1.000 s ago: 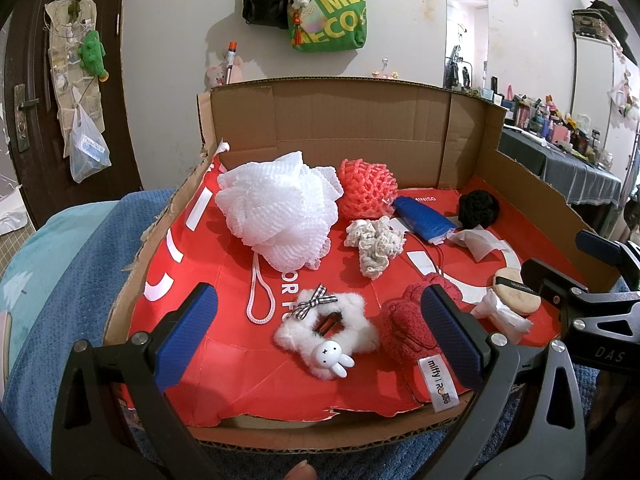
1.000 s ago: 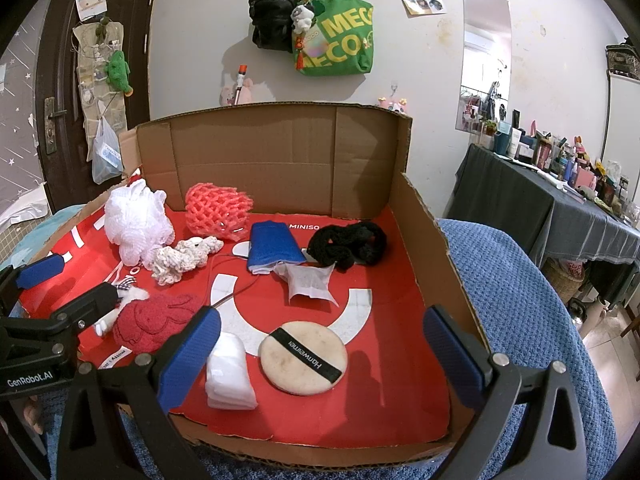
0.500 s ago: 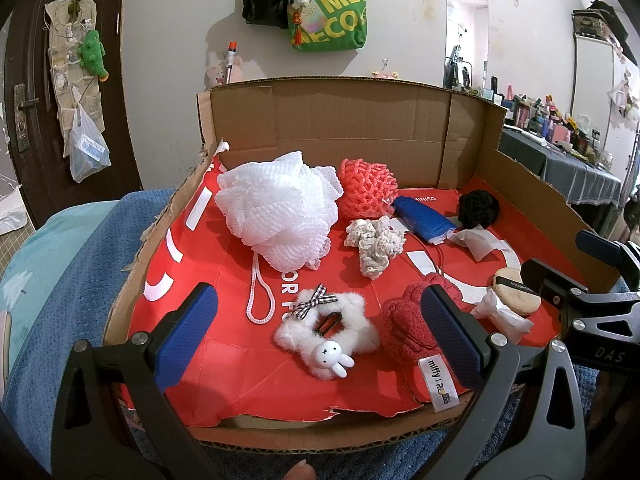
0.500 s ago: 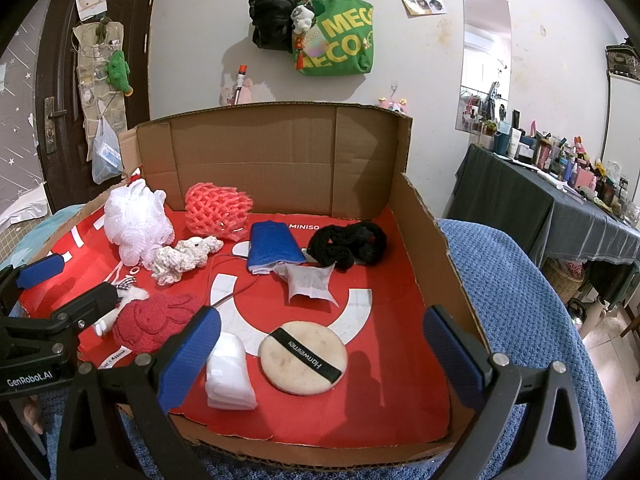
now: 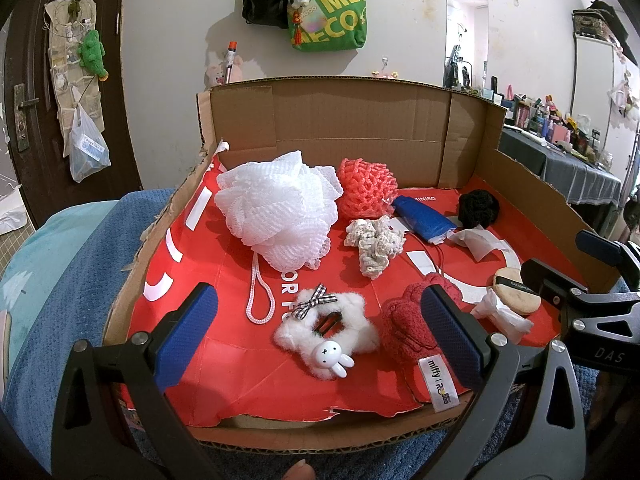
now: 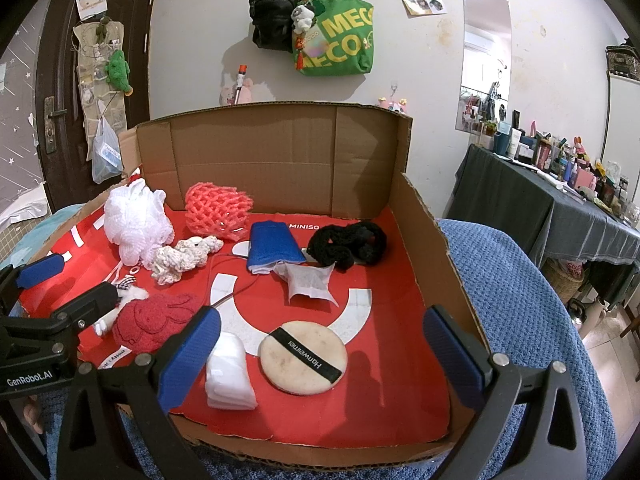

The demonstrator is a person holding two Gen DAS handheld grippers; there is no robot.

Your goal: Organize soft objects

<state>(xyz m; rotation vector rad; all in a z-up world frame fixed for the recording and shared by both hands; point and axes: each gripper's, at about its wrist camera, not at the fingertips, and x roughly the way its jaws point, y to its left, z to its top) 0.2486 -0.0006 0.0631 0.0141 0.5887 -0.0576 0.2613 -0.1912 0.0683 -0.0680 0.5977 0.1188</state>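
Observation:
A cardboard box [image 5: 320, 128] lined in red holds soft items. A white mesh pouf [image 5: 276, 216], a coral net [image 5: 366, 190], a cream crochet scrunchie [image 5: 376, 246], a blue pouch [image 5: 424, 220] and a black scrunchie [image 5: 478, 210] lie toward the back. A white fluffy bunny clip [image 5: 326, 334] and a red knitted piece [image 5: 408, 328] lie in front. In the right wrist view a round beige puff [image 6: 302, 356] and a white folded pad [image 6: 230, 372] lie near the front. My left gripper [image 5: 320, 336] and right gripper [image 6: 320, 356] are open and empty at the front edge.
The box rests on a blue towel [image 6: 520, 300]. A white sachet [image 6: 310, 280] lies mid-box. A cluttered dark table [image 6: 560, 200] stands at the right. Bags [image 6: 336, 36] hang on the wall behind. A door [image 6: 60, 92] is at the left.

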